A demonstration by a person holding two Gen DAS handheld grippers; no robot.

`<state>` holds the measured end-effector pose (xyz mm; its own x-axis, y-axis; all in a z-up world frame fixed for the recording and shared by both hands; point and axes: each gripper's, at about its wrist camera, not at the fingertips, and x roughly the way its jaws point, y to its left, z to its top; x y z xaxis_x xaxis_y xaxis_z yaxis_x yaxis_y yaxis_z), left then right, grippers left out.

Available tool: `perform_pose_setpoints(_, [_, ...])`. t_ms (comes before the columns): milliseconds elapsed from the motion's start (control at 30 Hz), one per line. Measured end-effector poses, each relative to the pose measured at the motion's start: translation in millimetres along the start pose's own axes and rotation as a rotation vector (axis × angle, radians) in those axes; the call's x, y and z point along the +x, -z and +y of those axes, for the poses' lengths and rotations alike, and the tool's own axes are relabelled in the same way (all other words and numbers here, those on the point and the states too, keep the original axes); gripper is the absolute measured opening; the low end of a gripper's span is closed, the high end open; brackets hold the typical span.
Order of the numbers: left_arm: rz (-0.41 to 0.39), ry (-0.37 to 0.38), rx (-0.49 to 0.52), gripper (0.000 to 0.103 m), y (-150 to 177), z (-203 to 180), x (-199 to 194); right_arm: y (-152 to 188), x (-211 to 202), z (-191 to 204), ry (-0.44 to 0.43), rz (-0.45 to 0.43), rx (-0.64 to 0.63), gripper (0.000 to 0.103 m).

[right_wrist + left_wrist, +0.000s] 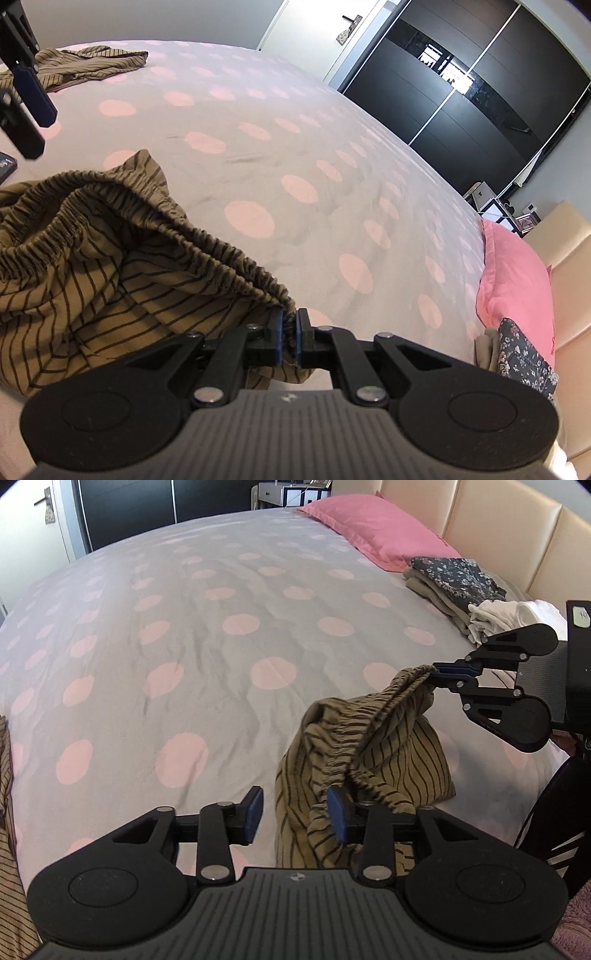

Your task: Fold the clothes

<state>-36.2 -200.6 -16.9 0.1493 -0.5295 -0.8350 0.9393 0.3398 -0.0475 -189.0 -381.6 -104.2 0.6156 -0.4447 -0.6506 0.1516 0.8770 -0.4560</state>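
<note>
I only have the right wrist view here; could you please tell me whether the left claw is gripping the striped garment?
Observer: No. The left claw is open. The striped garment runs past one of its fingers, but nothing is pinched between the pads.
Operator: Thank you. Is there anything near the headboard that I cannot see from here?
Observer: Yes. Some rumpled white cloths lie on the bed just beside the folded stack.
</note>
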Motion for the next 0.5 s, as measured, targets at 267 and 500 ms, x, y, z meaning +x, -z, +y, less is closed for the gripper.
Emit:
perform_pose_setpoints(267, [-0.054,-0.007,-0.013,0.048,19.3,-31.7,-4.4,2.2,-2.6,-4.3,0.006,0.003,0.017,0.008])
perform_pose_setpoints(500, [-0.06,-0.117,-0.089,0.055,39.7,-62.3,4.4,0.9,-8.6,-1.1,0.003,-0.023,0.002,0.008])
